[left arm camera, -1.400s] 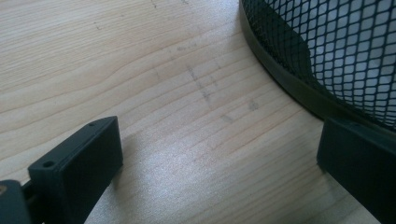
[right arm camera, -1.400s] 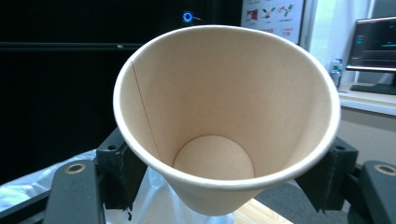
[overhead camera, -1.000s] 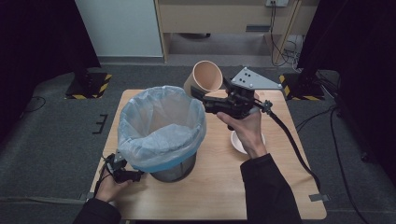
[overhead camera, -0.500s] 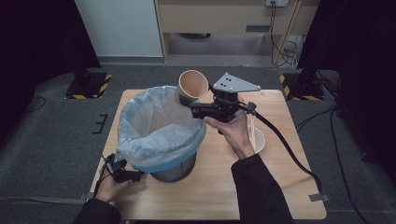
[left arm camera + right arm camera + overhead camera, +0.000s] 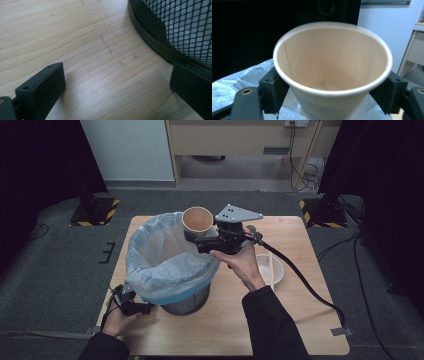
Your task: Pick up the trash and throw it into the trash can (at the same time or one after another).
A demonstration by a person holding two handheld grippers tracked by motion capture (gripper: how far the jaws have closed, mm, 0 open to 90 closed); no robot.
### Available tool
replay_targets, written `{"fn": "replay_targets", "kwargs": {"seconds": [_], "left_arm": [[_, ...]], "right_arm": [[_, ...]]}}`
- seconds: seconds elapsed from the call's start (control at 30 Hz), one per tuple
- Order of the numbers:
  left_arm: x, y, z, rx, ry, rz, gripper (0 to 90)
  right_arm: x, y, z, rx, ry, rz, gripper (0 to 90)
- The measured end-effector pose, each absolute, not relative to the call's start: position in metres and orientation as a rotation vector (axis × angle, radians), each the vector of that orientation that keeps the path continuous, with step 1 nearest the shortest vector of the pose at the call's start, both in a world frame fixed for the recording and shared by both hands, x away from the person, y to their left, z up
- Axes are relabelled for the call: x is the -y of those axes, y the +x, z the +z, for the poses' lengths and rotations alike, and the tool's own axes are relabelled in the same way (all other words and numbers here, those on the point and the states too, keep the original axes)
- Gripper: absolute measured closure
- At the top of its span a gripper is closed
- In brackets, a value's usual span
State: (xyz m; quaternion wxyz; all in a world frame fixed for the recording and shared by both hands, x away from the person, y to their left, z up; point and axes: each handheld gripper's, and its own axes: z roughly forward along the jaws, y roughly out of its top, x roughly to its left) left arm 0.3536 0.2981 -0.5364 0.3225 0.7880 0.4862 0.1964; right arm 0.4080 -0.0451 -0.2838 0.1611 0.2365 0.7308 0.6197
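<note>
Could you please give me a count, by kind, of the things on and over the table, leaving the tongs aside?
Paper cup: 1
Mesh bin with plastic liner: 1
White bowl: 1
Chopsticks, lying across the bowl: 1 pair, as far as I can tell
Total: 4

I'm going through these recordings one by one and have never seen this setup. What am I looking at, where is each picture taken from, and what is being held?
A person sits at a wooden table and works a hand-held two-jaw tool in each hand. The wide picture comes from a camera above the table. The other two come from cameras riding on the tools, looking along their black jaws.

The right tool is closed on a paper cup, empty and open-end up, carried over the rim of a mesh bin lined with a plastic bag. Its jaws have just been opening slightly, with the cup between them. The left tool rests open on the table beside the bin's base. A white bowl with chopsticks across it stands at the right.
</note>
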Motion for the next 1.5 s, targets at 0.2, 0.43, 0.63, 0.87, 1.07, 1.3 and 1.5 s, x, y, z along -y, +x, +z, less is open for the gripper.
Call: {"fn": "replay_targets", "kwargs": {"seconds": [0.2,0.43,0.63,0.87,1.07,1.3,1.5], "left_arm": [[-0.298,0.354,-0.536,-1.277,2.068,0.516,0.0],[-0.298,0.354,-0.536,-1.277,2.069,0.516,0.0],[-0.298,0.354,-0.536,-1.276,2.069,0.515,0.0],[-0.298,0.354,-0.536,-1.276,2.069,0.516,0.0],[-0.298,0.354,-0.536,-1.276,2.069,0.515,0.0],[-0.298,0.354,-0.536,-1.276,2.069,0.515,0.0],[-0.298,0.354,-0.536,-1.276,2.069,0.516,0.0]], "right_arm": [[0.048,0.408,-0.281,-2.078,0.691,1.775,21.5],[0.049,0.410,-0.279,-2.065,0.702,1.792,19.0],[0.046,0.411,-0.282,-2.080,0.705,1.787,9.5],[0.052,0.409,-0.277,-2.049,0.709,1.797,9.3],[0.072,0.405,-0.260,-1.968,0.723,1.813,10.4],[0.115,0.402,-0.251,-1.849,0.814,1.817,10.2],[0.156,0.394,-0.261,-1.777,0.886,1.758,10.7]]}}
